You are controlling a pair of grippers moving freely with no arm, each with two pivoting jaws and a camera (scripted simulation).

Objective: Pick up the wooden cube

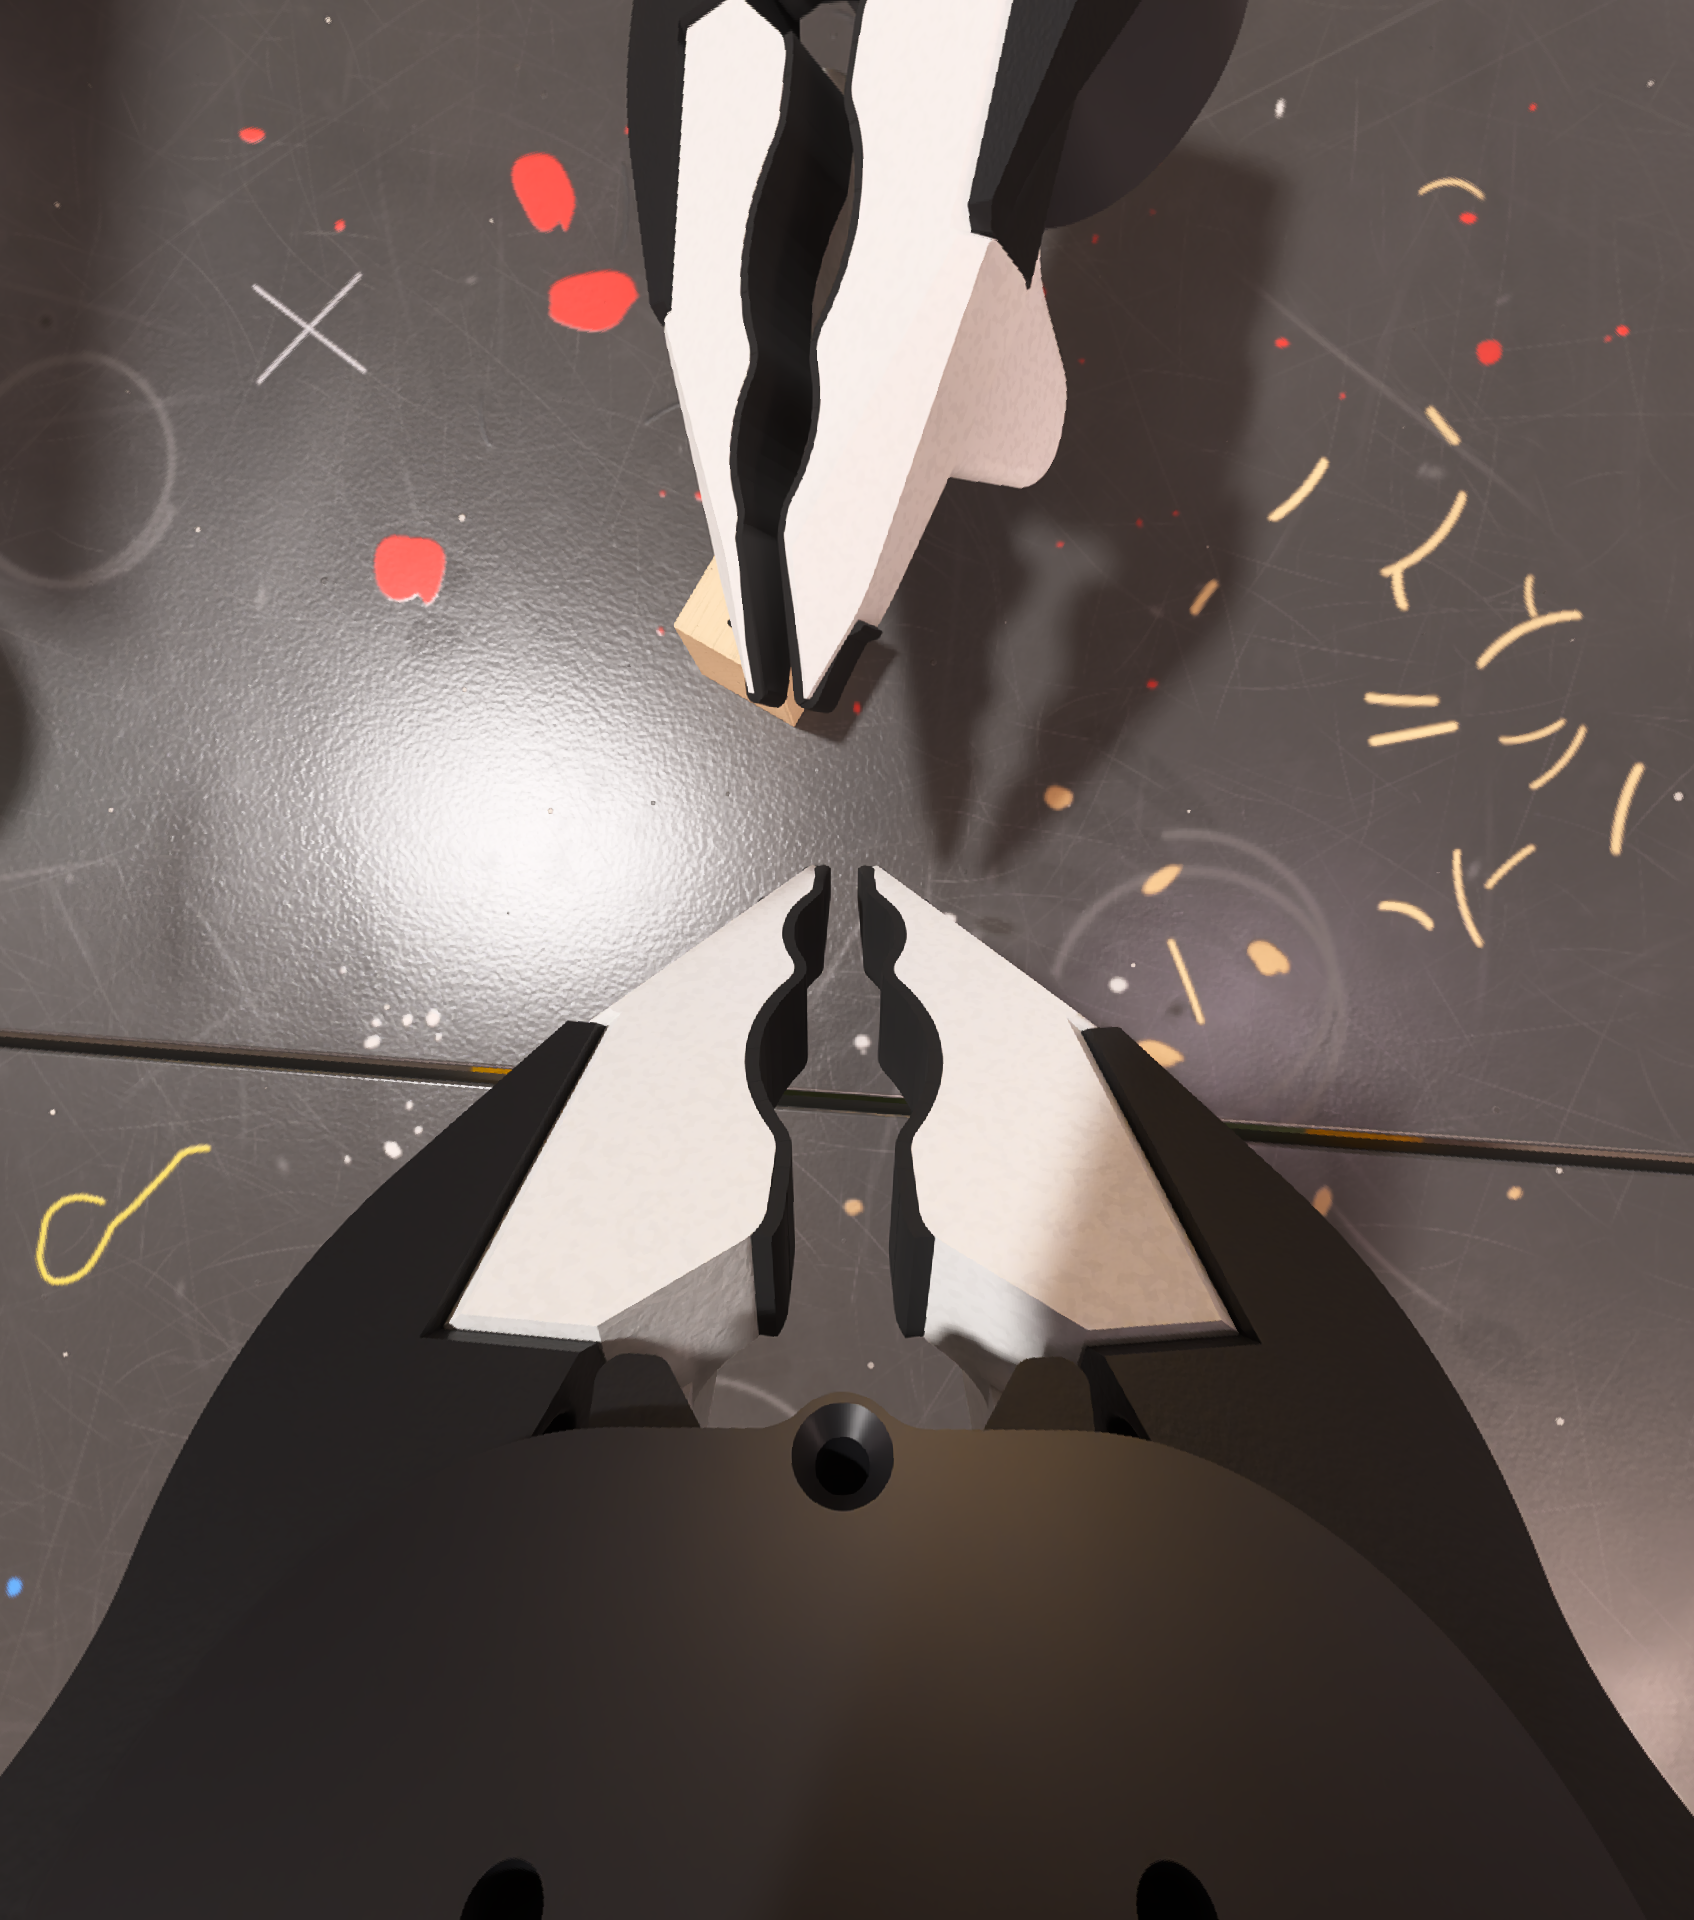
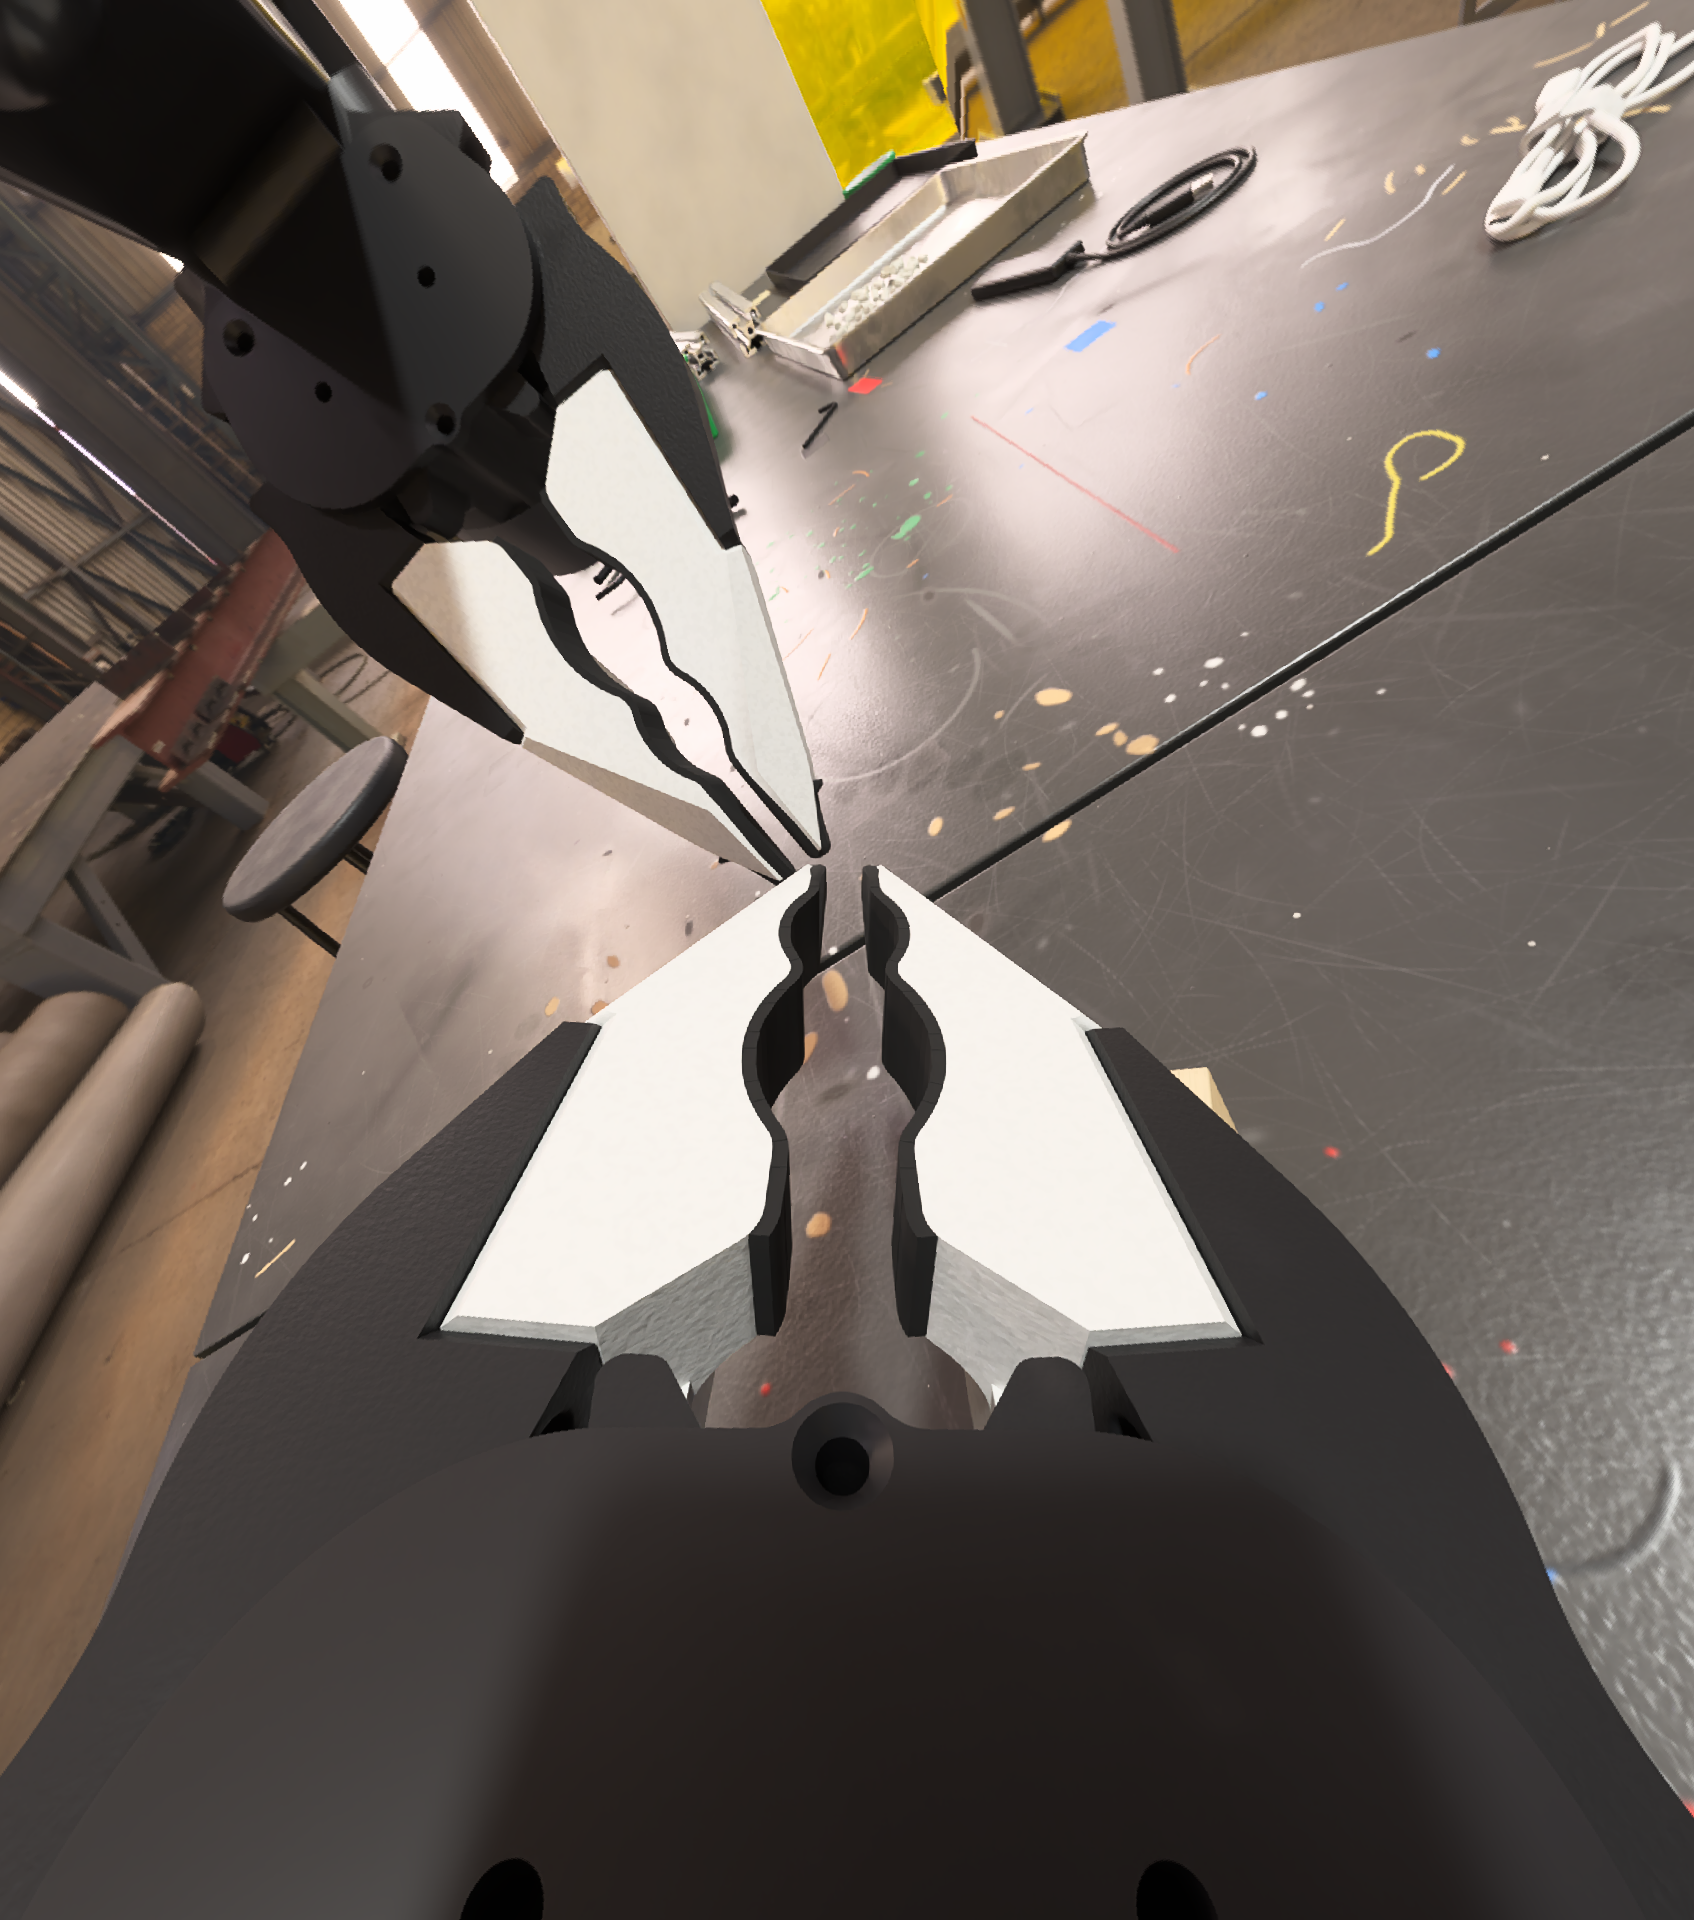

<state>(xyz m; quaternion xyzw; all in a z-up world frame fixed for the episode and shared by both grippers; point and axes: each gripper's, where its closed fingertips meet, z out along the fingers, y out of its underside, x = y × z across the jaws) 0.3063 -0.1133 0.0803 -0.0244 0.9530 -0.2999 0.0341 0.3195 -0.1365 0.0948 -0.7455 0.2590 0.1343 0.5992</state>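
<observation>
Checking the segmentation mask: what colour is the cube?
Pale tan wood. The wooden cube shows best in the left wrist view.

One wooden cube (image 1: 713, 639), two tongs (image 1: 843, 878) (image 2: 843, 878), one metal tray (image 2: 936, 244), one stool (image 2: 318, 826)

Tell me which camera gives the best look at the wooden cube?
The left wrist view: the wooden cube sits on the dark table, partly hidden behind the right gripper. The right wrist view shows only a corner beside its own body.
</observation>
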